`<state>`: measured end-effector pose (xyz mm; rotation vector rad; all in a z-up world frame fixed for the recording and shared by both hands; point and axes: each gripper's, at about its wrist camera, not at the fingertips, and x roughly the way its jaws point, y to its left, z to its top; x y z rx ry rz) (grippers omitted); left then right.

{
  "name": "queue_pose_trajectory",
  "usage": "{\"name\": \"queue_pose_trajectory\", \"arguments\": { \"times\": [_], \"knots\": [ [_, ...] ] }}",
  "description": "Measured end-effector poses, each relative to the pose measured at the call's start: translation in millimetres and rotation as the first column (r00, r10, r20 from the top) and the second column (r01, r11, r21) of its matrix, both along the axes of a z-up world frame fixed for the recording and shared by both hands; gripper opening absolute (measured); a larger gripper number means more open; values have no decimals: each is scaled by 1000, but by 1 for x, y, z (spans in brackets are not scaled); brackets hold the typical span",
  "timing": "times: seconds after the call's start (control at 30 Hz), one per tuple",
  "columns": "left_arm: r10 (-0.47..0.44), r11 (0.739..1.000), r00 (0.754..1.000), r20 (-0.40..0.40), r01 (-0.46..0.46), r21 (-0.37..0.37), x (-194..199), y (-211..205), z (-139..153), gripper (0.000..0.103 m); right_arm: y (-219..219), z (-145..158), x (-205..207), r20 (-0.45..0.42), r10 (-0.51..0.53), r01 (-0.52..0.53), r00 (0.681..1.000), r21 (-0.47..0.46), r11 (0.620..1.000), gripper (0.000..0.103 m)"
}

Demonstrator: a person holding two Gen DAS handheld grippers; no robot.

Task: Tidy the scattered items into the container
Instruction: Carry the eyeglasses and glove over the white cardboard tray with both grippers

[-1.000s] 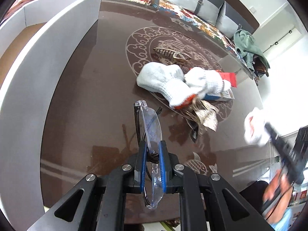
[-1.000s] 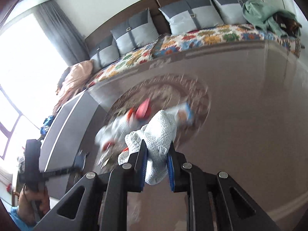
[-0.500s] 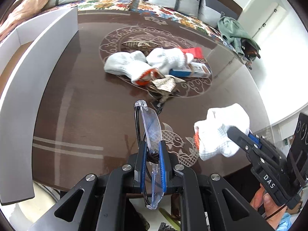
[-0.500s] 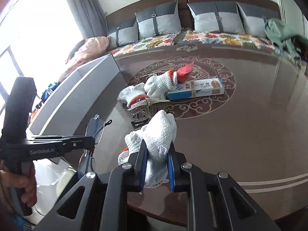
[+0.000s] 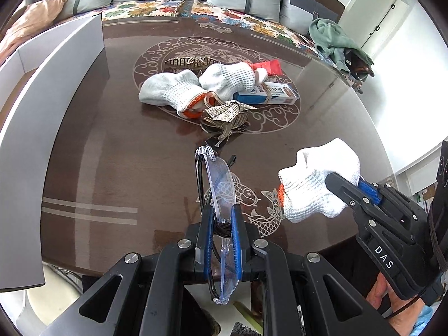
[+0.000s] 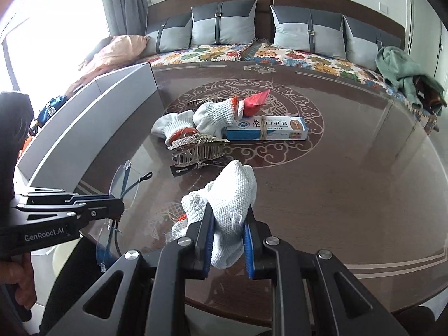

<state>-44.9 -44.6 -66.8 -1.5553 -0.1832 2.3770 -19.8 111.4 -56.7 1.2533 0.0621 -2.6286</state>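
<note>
My left gripper (image 5: 221, 221) is shut on clear safety glasses (image 5: 217, 179), held above the table's near edge; they also show in the right wrist view (image 6: 123, 182). My right gripper (image 6: 228, 224) is shut on a white knit glove (image 6: 232, 196) with an orange cuff, also seen in the left wrist view (image 5: 316, 184). On the table's middle lie two more white gloves (image 5: 170, 89), a blue and white box (image 5: 268, 93), a red packet (image 5: 266, 65) and rhinestone hair clips (image 5: 226, 112). The grey container (image 5: 50, 89) stands along the table's left side.
The round brown glass-topped table (image 5: 112, 162) has a sofa with grey cushions (image 6: 224, 28) behind it. A green cloth (image 6: 403, 67) lies on the sofa at the right. The container's tall wall (image 6: 92, 123) is close to the left gripper.
Both grippers have pulled back toward the table's near edge with their loads. The right gripper and its glove have come in beside the left gripper. The pile on the table has not moved.
</note>
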Motion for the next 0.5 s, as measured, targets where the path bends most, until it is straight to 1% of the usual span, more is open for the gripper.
{"name": "queue_pose_trajectory", "arguments": {
  "times": [0.27,0.5],
  "knots": [
    [3,1000,1000,15,-3,4,1,-2,-8,12,-4,-1,1,-7,4,-4,1000,66,998,19],
    [4,1000,1000,20,-5,9,0,-2,-10,12,-4,-2,0,-4,0,0,1000,94,996,19]
  ]
}}
